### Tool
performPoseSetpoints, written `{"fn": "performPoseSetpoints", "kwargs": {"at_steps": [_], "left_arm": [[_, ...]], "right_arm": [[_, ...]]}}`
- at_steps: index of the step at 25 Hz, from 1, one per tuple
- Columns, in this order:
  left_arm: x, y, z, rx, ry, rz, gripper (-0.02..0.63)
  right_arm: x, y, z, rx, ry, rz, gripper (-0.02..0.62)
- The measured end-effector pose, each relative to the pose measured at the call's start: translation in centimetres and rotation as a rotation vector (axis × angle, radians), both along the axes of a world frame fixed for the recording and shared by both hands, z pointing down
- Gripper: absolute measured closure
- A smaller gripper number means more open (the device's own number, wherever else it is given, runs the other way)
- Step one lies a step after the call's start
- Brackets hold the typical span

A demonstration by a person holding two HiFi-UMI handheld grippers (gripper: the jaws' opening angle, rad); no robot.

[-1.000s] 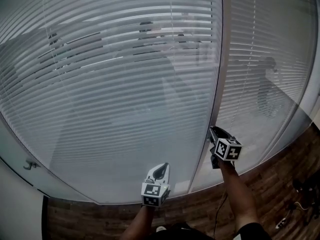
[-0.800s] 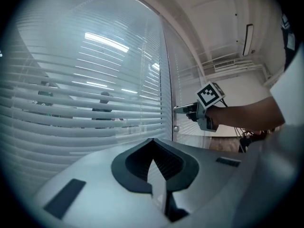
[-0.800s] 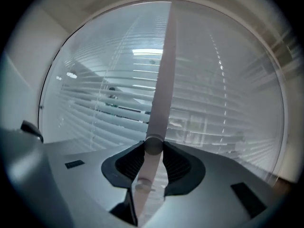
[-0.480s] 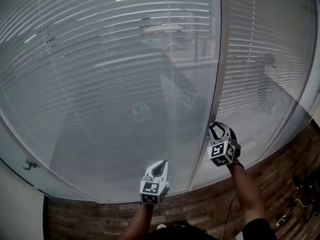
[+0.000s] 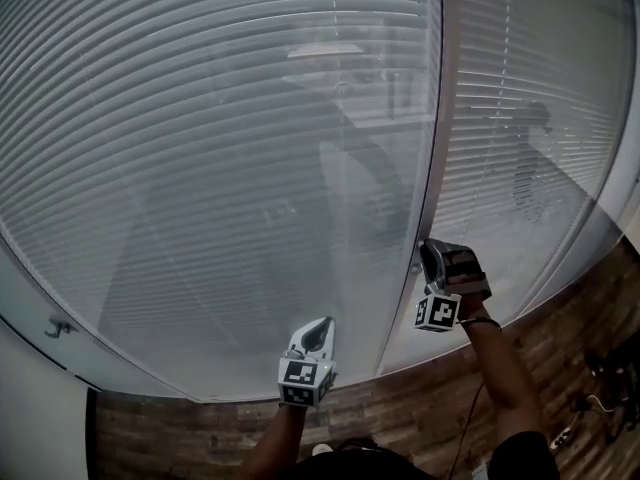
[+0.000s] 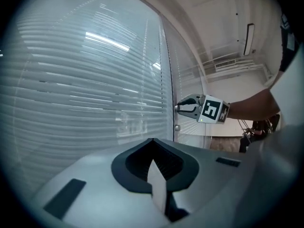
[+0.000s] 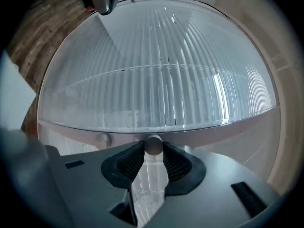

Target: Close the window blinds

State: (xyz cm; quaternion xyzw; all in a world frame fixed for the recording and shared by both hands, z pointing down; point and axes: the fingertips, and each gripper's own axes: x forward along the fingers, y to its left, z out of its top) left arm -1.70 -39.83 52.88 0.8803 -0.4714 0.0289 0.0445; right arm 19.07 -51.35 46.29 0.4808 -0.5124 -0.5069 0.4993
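The white slatted blinds [image 5: 220, 148] sit behind glass, their slats tilted nearly flat, and they fill most of the head view. On the upright frame [image 5: 440, 118] a small round grey knob [image 7: 153, 145] sticks out. My right gripper [image 5: 432, 260] is shut on this knob, which sits between the two ribbed pads [image 7: 130, 161]. The left gripper view shows the right gripper [image 6: 183, 107] against the frame, with a second small knob [image 6: 177, 127] just below it. My left gripper [image 5: 318, 330] hangs lower and to the left, near the glass, shut and holding nothing.
A second blind panel [image 5: 520, 118] lies right of the frame, with a dim reflection of a person in it. Wooden floor [image 5: 560, 368] runs below the glass, with cables [image 5: 600, 388] at the far right. A door handle [image 5: 60, 330] sticks out at lower left.
My right gripper has twisted on the knob, its marker cube swinging downward. The slats have tilted shut, and the room seen through them has faded. The left gripper has barely moved.
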Motion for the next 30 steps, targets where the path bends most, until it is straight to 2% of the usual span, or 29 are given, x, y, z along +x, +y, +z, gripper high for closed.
{"fn": "performPoseSetpoints", "kwargs": {"at_steps": [11, 16, 20, 23, 26, 28, 30], "left_arm": [[-0.2, 0.1, -0.2, 0.003, -0.013, -0.015, 0.611], [-0.1, 0.3, -0.1, 0.008, -0.011, -0.009, 0.611], [-0.3, 0.3, 1.0, -0.03, -0.033, -0.022, 0.611], [0.1, 0.3, 0.2, -0.009, -0.021, -0.016, 0.611], [0.2, 0.1, 0.8, -0.005, -0.037, -0.016, 0.611], [0.7, 0.2, 0.8, -0.015, -0.02, -0.01, 0.611], [1.0, 0.2, 0.7, -0.019, -0.007, -0.012, 0.611]], "right_arm": [[0.1, -0.1, 0.1, 0.005, 0.01, -0.005, 0.469], [0.1, 0.6, 0.1, 0.023, -0.051, -0.015, 0.468], [0.1, 2.0, 0.2, 0.03, -0.143, -0.018, 0.469], [0.0, 3.3, 0.0, 0.031, -0.236, -0.022, 0.468], [-0.2, 4.9, -0.5, 0.029, -0.403, -0.026, 0.469], [-0.1, 6.0, -0.5, 0.026, -0.511, -0.025, 0.469], [-0.3, 7.1, -0.1, 0.023, -0.56, -0.021, 0.469]]}}
